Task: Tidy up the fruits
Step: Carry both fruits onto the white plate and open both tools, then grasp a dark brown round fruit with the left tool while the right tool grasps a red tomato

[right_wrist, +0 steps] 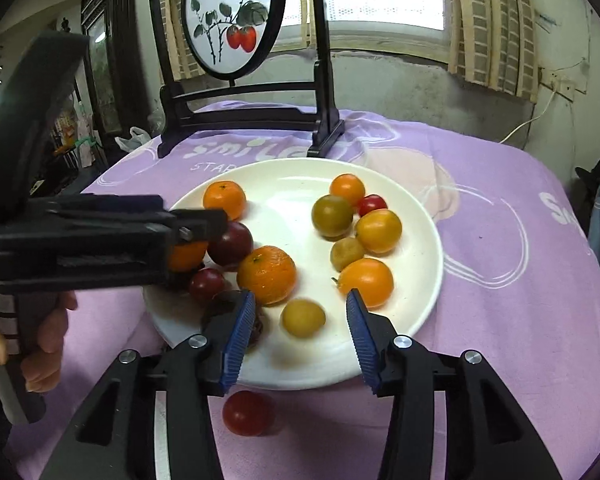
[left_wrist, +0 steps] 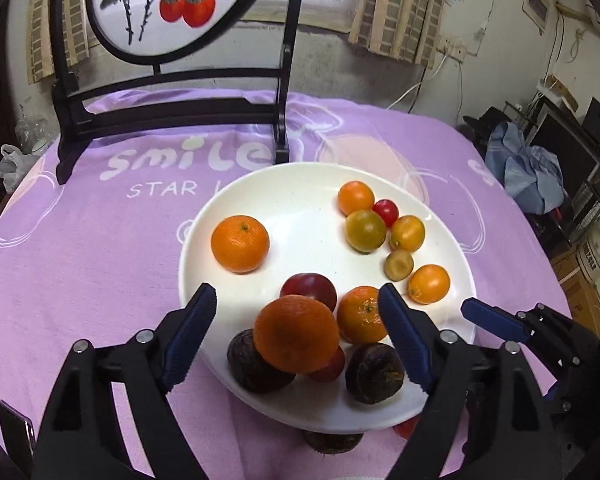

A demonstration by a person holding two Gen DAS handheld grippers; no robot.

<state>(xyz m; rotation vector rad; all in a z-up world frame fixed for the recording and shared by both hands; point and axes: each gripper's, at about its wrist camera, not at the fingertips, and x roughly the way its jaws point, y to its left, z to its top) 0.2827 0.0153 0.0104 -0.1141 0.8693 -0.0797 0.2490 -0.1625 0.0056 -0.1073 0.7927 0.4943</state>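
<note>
A white plate [left_wrist: 300, 208] on the purple cloth holds several fruits. My left gripper [left_wrist: 296, 332] is open over the plate's near edge; an orange [left_wrist: 296, 334] sits between its fingers, untouched by them, resting on dark passion fruits [left_wrist: 374, 374] and red plums [left_wrist: 309, 290]. In the right wrist view the plate [right_wrist: 292, 184] shows again. My right gripper [right_wrist: 300, 332] is open above the plate's near rim, with a yellow-green cherry tomato [right_wrist: 303, 317] between its fingers, blurred. A red tomato [right_wrist: 247, 412] lies on the cloth below the plate. The left gripper [right_wrist: 196, 232] reaches in from the left.
A dark wooden stand with a round painted screen [left_wrist: 168, 4] stands behind the plate. Two mandarins [left_wrist: 240, 244] and several small orange, green and red tomatoes [left_wrist: 406, 233] lie on the plate. A passion fruit [left_wrist: 332, 442] lies on the cloth under the near rim. Clutter sits right of the table.
</note>
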